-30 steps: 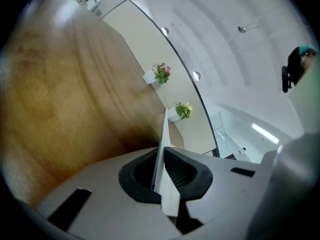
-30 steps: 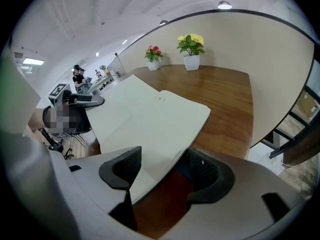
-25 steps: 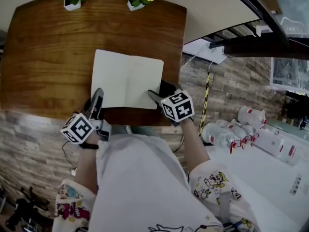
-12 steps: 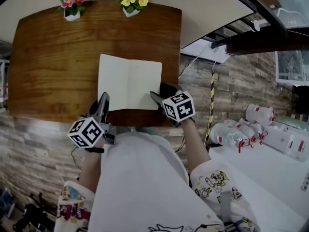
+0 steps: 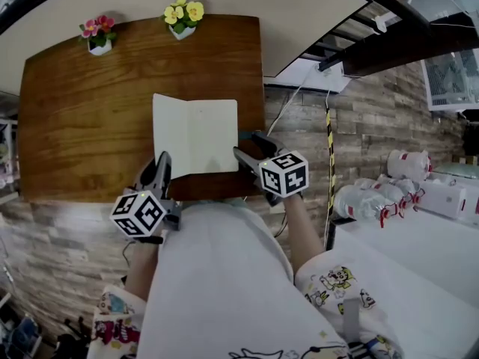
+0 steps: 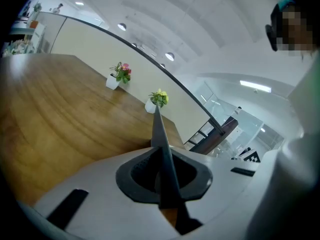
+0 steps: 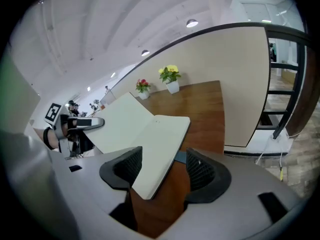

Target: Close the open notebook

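— Notebook: where does it lie?

— Open, pages up, on the table, toward the near edge and the right side.

— And the right gripper?

— The right gripper is at the notebook's near right corner with its jaws apart. In the right gripper view that corner of the right page stands between the two pads. It is close against the left pad and clear of the right one. I cannot tell whether the left pad touches the paper. Nothing is clamped.

— Anything else between the jaws?

— A strip of blue cover shows under the page edge, just in front of the right pad, with brown wood below it.

— The left gripper?

— The left gripper has its jaws pressed together with nothing in them. In the left gripper view they make one thin blade pointing across the wood toward the yellow pot. In the head view its tip overlaps the notebook's near left corner, but I cannot tell whether it touches.

— What else is around?

— Two flower pots stand at the table's far edge: the pink pot near the left corner and the yellow pot to its right. Both are well apart from the notebook. The person's white shirt fills the bottom of the head view and covers part of the table's near edge between the grippers.
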